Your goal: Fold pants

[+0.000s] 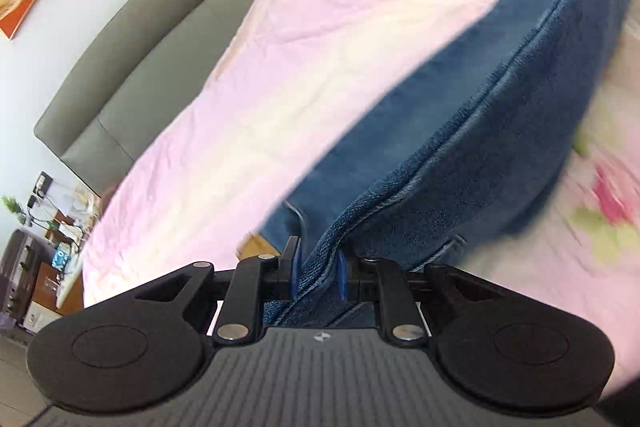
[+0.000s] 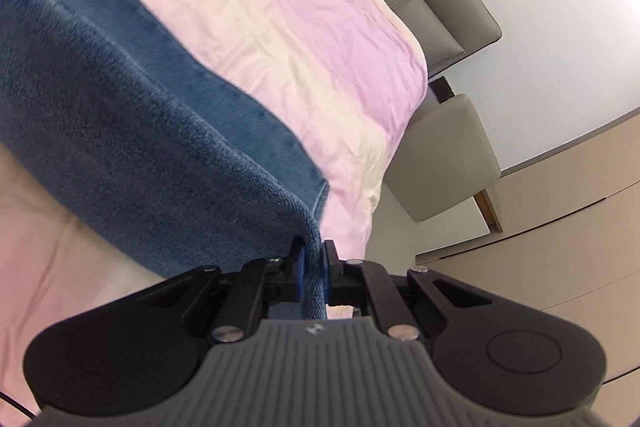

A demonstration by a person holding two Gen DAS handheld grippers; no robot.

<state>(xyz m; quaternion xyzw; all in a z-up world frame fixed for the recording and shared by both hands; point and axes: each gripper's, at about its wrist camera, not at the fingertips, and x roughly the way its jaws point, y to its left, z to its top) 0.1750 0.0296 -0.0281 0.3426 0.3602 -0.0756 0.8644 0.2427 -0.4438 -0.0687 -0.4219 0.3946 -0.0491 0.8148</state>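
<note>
The pants (image 1: 460, 131), blue denim, are held up off the bed, stretched between the two grippers as a long band; part of the cloth is seen lower down, near or on the pink bedcover (image 1: 320, 27), though contact there cannot be confirmed because of blur. In the left wrist view a thick seamed edge is clamped between the blue pads of the left gripper (image 1: 318, 273), and the fabric runs away from it toward the upper right. In the right wrist view a narrow hem-like edge of the pants (image 2: 120, 115) is pinched by the right gripper (image 2: 314, 269), its jaws drawn close on the denim, with the cloth spreading away to the upper left.

The step in hand is judged to be the carrying over of a held edge so that one half is laid on the other. It would be done well if both grips were kept firm and the band kept taut, so that no sag or twist is formed between the hands. The two held ends should be moved together at an even height, and lowered onto the bedcover (image 2: 300, 27) so that edge meets edge. A slip is most to be feared at the right side, where only a thin strip is held.

Beyond the bed, a grey headboard (image 1: 132, 67) and a chair (image 2: 444, 155) are seen.
</note>
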